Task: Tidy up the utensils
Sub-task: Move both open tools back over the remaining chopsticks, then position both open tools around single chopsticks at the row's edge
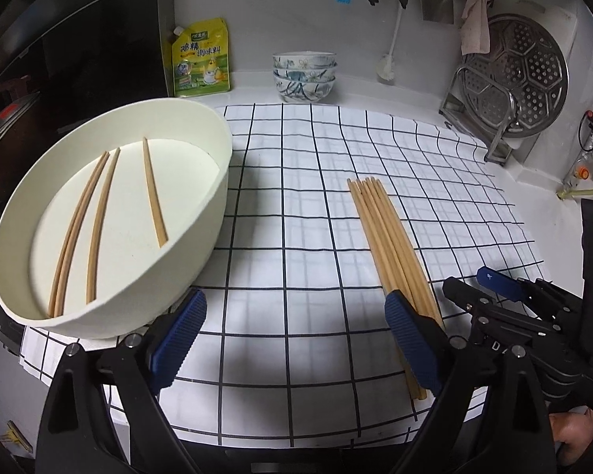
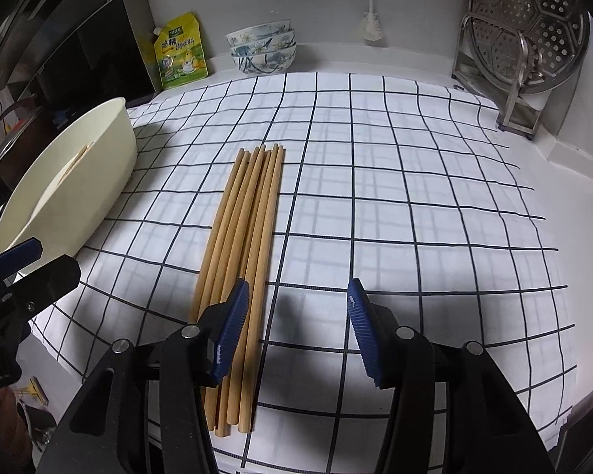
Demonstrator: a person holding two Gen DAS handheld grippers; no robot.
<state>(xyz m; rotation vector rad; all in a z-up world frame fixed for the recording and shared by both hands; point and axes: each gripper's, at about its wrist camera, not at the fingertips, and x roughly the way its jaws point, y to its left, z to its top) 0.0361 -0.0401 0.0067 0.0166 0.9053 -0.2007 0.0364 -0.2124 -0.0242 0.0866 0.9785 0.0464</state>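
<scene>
Left gripper (image 1: pixel 296 331): jaws wide apart, nothing held, hovering low over the white cloth with a black grid (image 1: pixel 296 197) on the table. Its left pad sits just in front of the cream oval plastic tub (image 1: pixel 213 205); its right pad overlaps the near end of the bundle of loose wooden chopsticks (image 1: pixel 391 237) in view; cannot tell whether it touches them.

Right gripper (image 2: pixel 298 328): jaws also wide apart, empty. Left pad is over the near part of the same bundle, right pad over bare cloth. In the left wrist view it shows at the lower right (image 1: pixel 474 288), just beside the bundle's near end.

Chopsticks: four lie apart inside the tub (image 1: pixel 99 221), flat on its floor, two of them touching side by side. The rest lie as one tight parallel bundle (image 2: pixel 245 245) on the cloth, well right of the tub, tips pointing away.

Background along the wall: yellow seasoning pouch (image 1: pixel 201 59), stack of floral ceramic bowls (image 1: pixel 304 75), perforated steel steamer plate on a rack (image 1: pixel 522 75), pink rag (image 1: pixel 474 23).
</scene>
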